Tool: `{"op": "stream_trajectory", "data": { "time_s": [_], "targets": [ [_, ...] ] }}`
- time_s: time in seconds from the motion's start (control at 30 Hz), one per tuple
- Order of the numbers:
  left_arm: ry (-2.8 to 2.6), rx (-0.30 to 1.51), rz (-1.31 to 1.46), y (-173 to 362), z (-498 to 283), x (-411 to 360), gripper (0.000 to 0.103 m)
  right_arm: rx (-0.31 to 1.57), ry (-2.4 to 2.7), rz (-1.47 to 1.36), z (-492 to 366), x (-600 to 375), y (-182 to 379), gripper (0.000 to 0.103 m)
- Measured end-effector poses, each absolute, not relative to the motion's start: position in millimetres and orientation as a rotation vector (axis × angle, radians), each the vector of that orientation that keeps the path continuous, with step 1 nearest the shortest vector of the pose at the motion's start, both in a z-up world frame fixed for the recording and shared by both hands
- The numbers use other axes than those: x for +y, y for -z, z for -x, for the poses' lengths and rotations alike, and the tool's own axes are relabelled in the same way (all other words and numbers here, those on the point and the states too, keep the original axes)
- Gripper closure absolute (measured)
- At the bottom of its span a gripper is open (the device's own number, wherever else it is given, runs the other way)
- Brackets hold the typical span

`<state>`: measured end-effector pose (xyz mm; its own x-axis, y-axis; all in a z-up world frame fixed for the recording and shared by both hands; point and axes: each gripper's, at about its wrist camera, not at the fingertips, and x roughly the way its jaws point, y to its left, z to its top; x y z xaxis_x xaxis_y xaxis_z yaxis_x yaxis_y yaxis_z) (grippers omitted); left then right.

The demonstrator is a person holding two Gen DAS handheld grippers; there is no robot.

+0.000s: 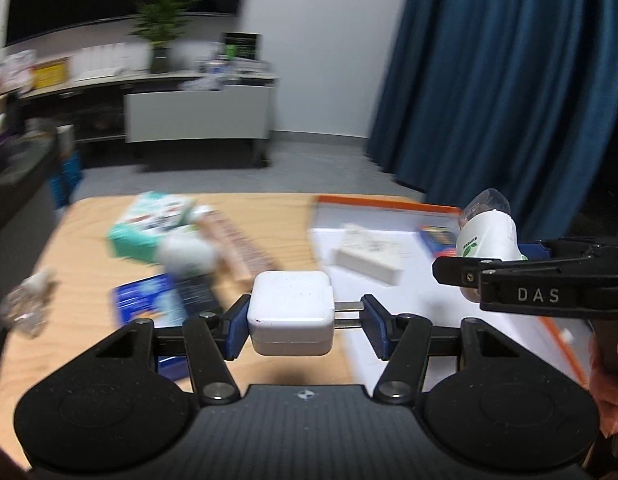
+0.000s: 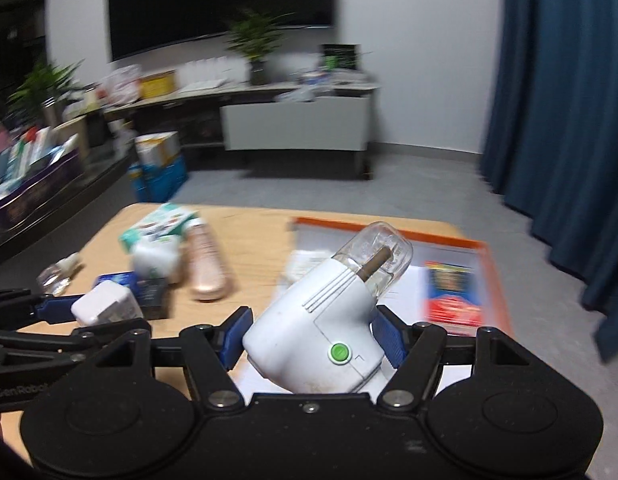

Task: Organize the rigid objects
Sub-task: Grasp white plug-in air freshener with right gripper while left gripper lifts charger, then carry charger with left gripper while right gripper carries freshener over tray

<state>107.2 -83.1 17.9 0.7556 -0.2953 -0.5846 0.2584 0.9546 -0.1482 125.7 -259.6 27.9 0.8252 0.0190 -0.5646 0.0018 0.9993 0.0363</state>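
My left gripper is shut on a white power adapter, one pad on its body and the other on its metal prongs, held above the wooden table. The adapter also shows in the right wrist view. My right gripper is shut on a white plug-in vaporizer with a green button and a clear bottle at its tip, tilted up to the right. The vaporizer appears at the right of the left wrist view, above an orange-edged white tray.
On the table lie a teal box, a pink-gold tube, a blue box, a small white container and a crumpled clear wrapper. The tray holds a white block and a red-blue packet.
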Motion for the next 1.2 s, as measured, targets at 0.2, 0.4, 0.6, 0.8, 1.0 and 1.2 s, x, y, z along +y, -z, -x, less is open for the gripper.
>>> {"op": "stream_trajectory", "data": {
  "time_s": [0.2,0.4,0.6,0.8,1.0,1.2],
  "targets": [
    [0.402,0.62,0.01,-29.8,-132.1,-131.7,0.044,0.565,0.111,-0.082,-98.5,-308.2,-40.1,0.024],
    [0.386,0.621,0.027,-22.9,-137.4,-157.8,0.045,0.545,0.129,-0.103,-91.6,-325.1,-27.8,0.024],
    [0.327,0.639,0.015,-21.4,-140.8,-159.8,0.045,0.55,0.109,-0.112,-92.1,-328.6,-17.0,0.024],
    [0.295,0.658,0.033,-21.7,-139.5,-156.6,0.045,0.551,0.091,-0.118,-95.5,-327.1,-16.3,0.024],
    [0.281,0.666,0.038,-20.5,-136.9,-153.8,0.045,0.559,0.079,-0.103,-97.4,-321.9,-16.1,0.024],
    [0.277,0.675,0.049,-18.9,-134.2,-153.5,0.045,0.561,0.073,-0.09,-98.4,-318.5,-16.8,0.024]
  ]
}}
